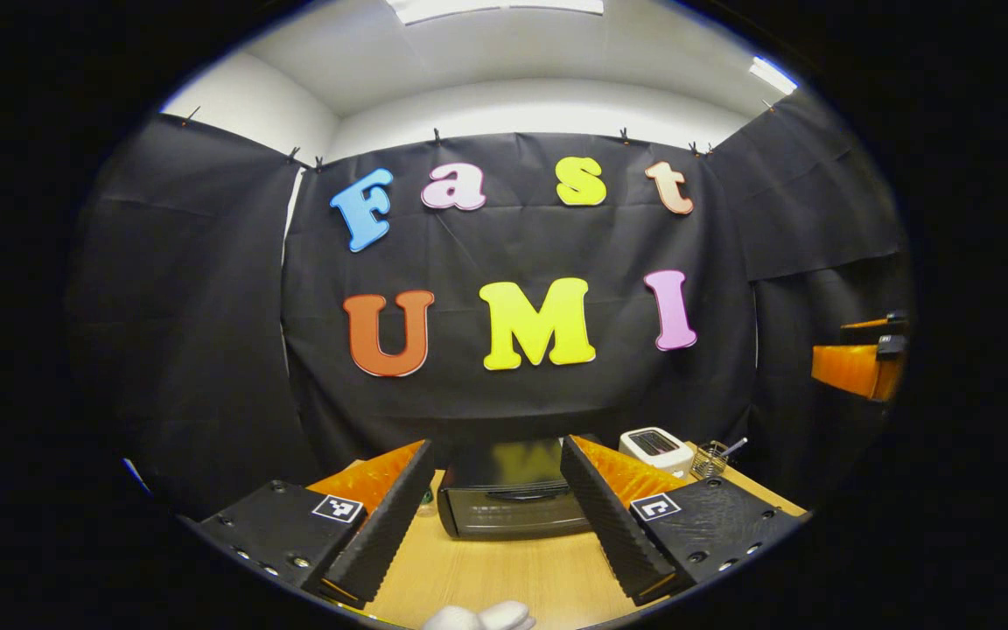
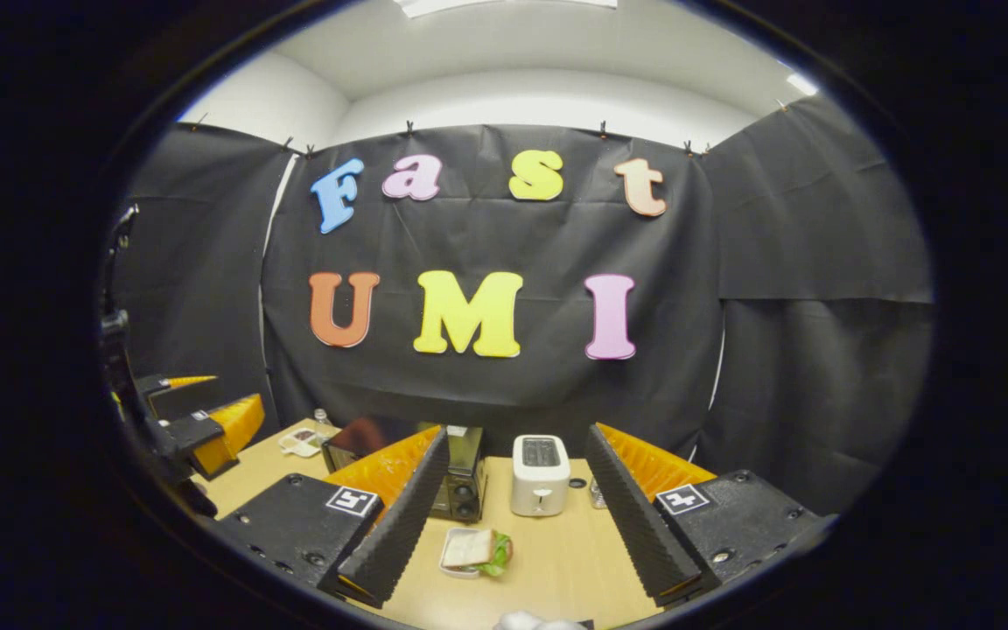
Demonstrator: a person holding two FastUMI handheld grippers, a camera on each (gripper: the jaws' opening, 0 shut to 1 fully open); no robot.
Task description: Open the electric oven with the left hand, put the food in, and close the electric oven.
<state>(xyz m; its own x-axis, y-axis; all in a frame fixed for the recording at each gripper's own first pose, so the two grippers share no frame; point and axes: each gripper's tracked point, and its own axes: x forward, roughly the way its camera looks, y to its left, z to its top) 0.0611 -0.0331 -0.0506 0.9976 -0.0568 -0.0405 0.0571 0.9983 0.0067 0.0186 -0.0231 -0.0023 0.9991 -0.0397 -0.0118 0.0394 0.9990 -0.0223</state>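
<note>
The electric oven (image 1: 511, 500) sits low in the middle of the left gripper view, door closed, framed between the left tongs (image 1: 497, 512), which are spread wide with nothing in them. In the right gripper view the oven (image 2: 462, 477) shows left of centre behind one finger, and the food (image 2: 478, 551), a sandwich in a small white dish, lies on the wooden tabletop (image 2: 556, 560) at lower centre. The right tongs (image 2: 513, 523) are wide apart too, empty. A white toaster (image 2: 540, 475) stands just right of the oven, and a wire basket (image 1: 710, 458) stands beyond it.
</note>
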